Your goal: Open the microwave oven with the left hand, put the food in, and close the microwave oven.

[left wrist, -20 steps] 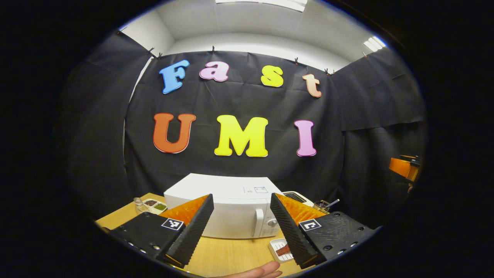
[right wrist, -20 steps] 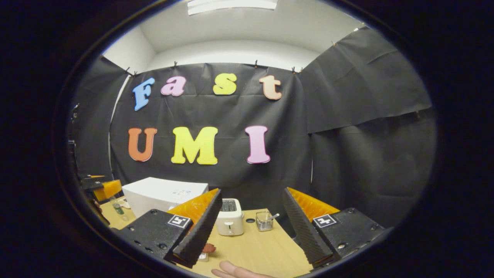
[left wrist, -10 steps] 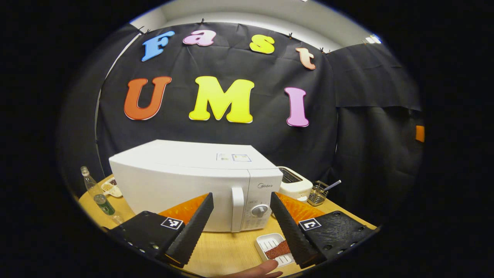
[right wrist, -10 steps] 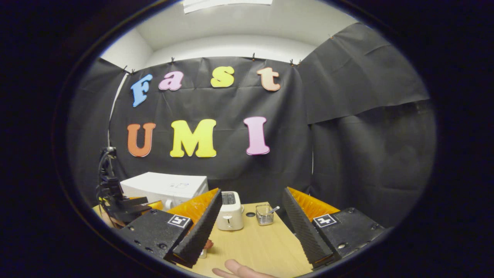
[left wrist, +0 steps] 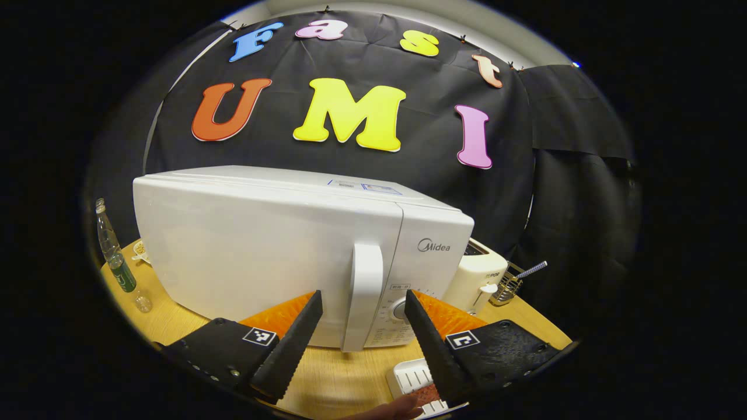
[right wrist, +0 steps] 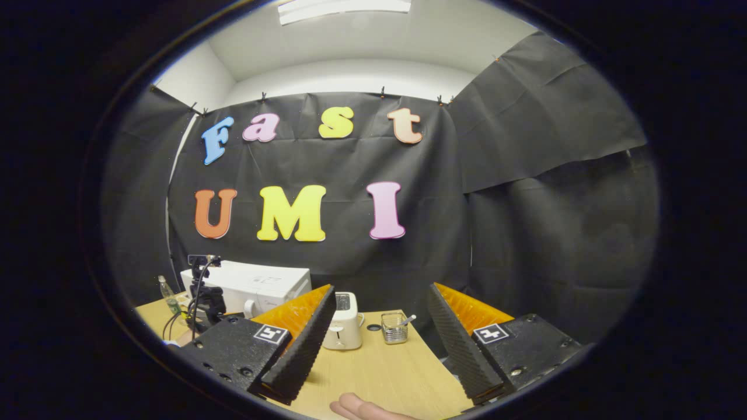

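Observation:
A white microwave (left wrist: 262, 251) stands on the wooden table (left wrist: 332, 379) with its door shut. Its upright handle (left wrist: 362, 286) lies straight ahead of my left gripper (left wrist: 363, 296), which is open, one finger to each side of the handle and not touching it. A white tray of reddish-brown food (left wrist: 411, 378) lies in front of the microwave, partly behind the right-hand finger. In the right gripper view my right gripper (right wrist: 380, 289) is open and holds nothing, and the microwave (right wrist: 262, 283) is far off to the left with the left gripper (right wrist: 204, 294) before it.
A cream toaster (left wrist: 478, 274) and a wire basket (left wrist: 506, 284) stand right of the microwave. A bottle (left wrist: 114, 259) and a small dish (left wrist: 140, 249) are at its left. In the right gripper view, the toaster (right wrist: 344, 326) and basket (right wrist: 395, 326) sit ahead; a fingertip (right wrist: 362, 407) shows low.
My left gripper has moved forward and down, close to the microwave, so the handle now lines up between its fingers. The right gripper has hardly moved.

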The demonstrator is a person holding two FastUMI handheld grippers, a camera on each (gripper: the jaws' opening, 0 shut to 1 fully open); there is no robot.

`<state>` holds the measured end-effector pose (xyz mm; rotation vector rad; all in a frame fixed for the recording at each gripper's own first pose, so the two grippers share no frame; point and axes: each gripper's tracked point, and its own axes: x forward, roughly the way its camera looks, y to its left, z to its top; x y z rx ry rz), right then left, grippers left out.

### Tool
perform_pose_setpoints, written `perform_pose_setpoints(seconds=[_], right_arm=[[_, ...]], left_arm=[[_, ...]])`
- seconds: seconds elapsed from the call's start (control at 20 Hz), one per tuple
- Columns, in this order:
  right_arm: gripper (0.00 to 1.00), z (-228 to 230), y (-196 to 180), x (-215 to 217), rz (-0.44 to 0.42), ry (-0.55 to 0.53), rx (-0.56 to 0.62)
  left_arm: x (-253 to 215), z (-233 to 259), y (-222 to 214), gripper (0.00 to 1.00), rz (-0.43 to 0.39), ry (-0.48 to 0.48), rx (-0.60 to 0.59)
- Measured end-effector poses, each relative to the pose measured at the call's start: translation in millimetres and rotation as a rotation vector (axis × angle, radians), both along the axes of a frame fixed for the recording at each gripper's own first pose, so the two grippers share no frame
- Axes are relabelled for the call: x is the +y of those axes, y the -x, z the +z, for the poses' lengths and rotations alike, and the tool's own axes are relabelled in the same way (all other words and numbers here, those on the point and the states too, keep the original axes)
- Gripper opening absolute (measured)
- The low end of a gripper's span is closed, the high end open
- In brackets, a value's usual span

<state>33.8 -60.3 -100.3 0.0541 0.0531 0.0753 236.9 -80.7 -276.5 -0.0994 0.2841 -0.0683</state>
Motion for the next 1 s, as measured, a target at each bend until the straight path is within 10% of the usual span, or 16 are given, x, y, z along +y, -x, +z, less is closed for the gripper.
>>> perform_pose_setpoints(seconds=[0.1, 0.15, 0.3, 1.0], right_arm=[[1.00, -10.6, -2.3, -1.6, 0.005, -0.004, 0.020], [0.92, -14.3, -2.8, -2.1, 0.007, -0.010, 0.032], [1.00, -21.9, -3.5, -1.8, 0.020, -0.021, 0.055], [0.92, -38.4, 2.7, -6.7, 0.031, -0.030, 0.107]], left_arm=[[4.0, -5.0, -10.8, 0.69, 0.028, -0.027, -0.030], [2.4, -10.6, -10.5, 0.26, 0.030, -0.034, -0.033], [7.5, -7.9, -11.4, 0.25, 0.066, -0.166, -0.066], [8.0, -1.9, 4.8, 0.08, 0.106, -0.119, -0.059]])
